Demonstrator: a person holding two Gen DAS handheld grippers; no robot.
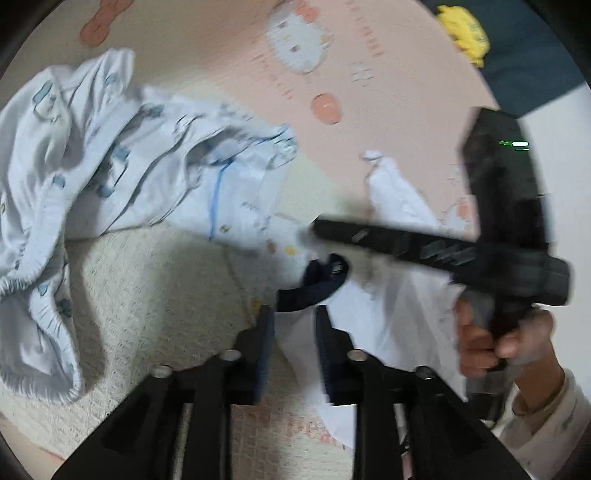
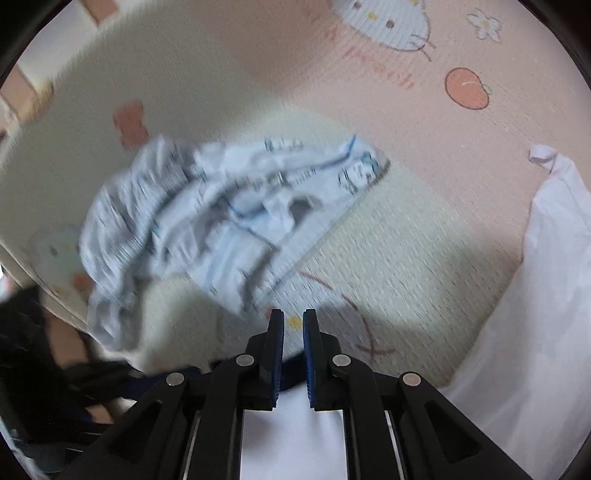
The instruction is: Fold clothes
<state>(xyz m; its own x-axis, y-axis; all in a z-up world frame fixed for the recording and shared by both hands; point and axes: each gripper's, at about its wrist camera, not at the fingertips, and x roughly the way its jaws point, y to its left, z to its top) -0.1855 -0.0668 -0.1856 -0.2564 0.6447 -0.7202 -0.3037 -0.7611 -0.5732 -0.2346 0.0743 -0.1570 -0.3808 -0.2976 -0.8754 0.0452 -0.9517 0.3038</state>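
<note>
Left hand-held gripper (image 1: 291,314): jaws narrowly apart over white garment (image 1: 399,332), no grip. Right hand-held gripper (image 2: 293,317): narrow gap, nothing held. White garment on cartoon-print play mat (image 2: 369,92); crumpled pale-blue printed garment (image 2: 207,218) beside it.

A: Surface under everything?
B: Textured bedspread (image 2: 388,236), cream in the near half, pale pink farther off. Printed white cartoon cat face (image 1: 297,40), orange rounded shapes (image 1: 325,107), small white flower (image 2: 484,23).
A: Beyond it?
B: Dark blue cloth (image 1: 532,62) at the far right edge, yellow crumpled item (image 1: 466,31) on it. Lighting soft; both views motion-blurred.
</note>
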